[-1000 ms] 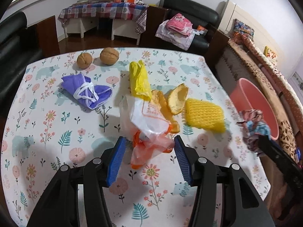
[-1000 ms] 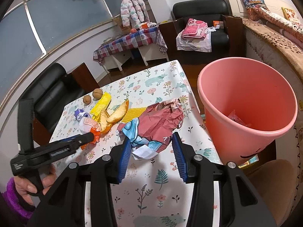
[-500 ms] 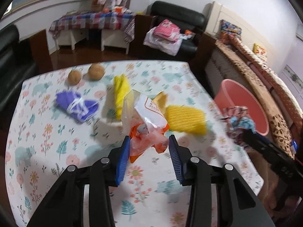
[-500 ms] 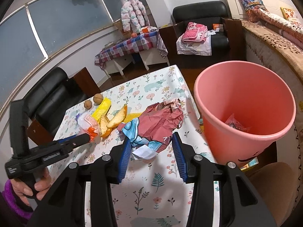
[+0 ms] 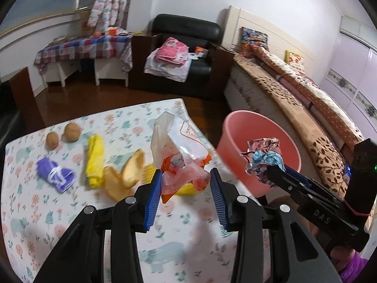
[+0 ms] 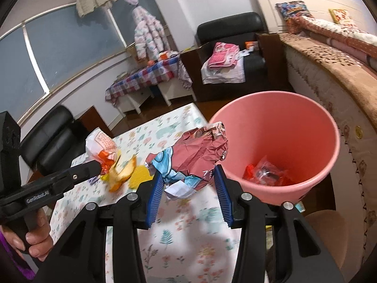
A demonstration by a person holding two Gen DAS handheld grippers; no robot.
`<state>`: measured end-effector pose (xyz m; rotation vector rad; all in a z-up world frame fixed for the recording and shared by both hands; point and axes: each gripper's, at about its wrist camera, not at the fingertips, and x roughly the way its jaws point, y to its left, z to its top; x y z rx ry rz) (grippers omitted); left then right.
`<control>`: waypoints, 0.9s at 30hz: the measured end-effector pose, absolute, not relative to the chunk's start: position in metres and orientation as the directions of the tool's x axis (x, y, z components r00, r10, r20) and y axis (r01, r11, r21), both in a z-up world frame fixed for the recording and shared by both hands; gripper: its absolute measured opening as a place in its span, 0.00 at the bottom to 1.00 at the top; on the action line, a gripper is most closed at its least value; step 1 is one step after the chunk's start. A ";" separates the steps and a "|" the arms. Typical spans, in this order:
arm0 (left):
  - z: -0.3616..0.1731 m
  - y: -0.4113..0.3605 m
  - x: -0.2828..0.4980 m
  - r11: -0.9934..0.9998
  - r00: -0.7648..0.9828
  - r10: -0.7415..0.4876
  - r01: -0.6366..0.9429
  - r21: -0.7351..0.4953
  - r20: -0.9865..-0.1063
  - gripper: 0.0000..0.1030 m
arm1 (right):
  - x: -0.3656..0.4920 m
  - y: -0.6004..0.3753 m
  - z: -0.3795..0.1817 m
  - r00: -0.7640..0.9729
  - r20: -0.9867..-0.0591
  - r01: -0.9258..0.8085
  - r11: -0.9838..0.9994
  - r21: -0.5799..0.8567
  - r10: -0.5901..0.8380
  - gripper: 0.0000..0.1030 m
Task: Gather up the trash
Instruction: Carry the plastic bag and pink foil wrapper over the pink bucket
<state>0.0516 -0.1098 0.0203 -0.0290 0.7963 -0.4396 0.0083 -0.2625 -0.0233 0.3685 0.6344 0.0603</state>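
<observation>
My left gripper [image 5: 186, 188] is shut on a clear and orange plastic bag [image 5: 181, 151] and holds it above the floral table [image 5: 70, 212]. My right gripper [image 6: 188, 188] is shut on a crumpled red and blue wrapper [image 6: 200, 151], held over the table's edge beside the pink bin [image 6: 282, 118]. The wrapper also shows in the left wrist view [image 5: 264, 155], in front of the bin [image 5: 235, 127]. The bin holds some red wrappers [image 6: 266, 172].
On the table lie a yellow bag [image 5: 95, 158], a purple mask [image 5: 55, 173], two walnuts [image 5: 63, 135], orange peels [image 5: 124, 176] and a yellow foam net [image 6: 139, 175]. A bed [image 5: 306, 108] runs past the bin; a black armchair [image 5: 186, 54] stands behind.
My left gripper closed on the plastic bag, lifted it off the table and moved right toward the bin. My right gripper carried the wrapper closer to the bin.
</observation>
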 end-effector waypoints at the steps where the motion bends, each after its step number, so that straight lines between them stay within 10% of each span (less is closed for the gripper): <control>1: 0.021 -0.115 0.052 0.906 0.612 -0.397 0.380 -0.186 -0.684 0.39 | 0.008 -0.267 -0.023 0.809 -0.566 0.067 0.932 0.357 0.158 0.43; 27: 0.001 -0.255 0.103 0.835 0.509 -0.449 0.531 -0.142 -0.734 0.40 | 0.033 -0.373 -0.060 0.805 -0.593 0.264 0.879 0.396 0.025 0.43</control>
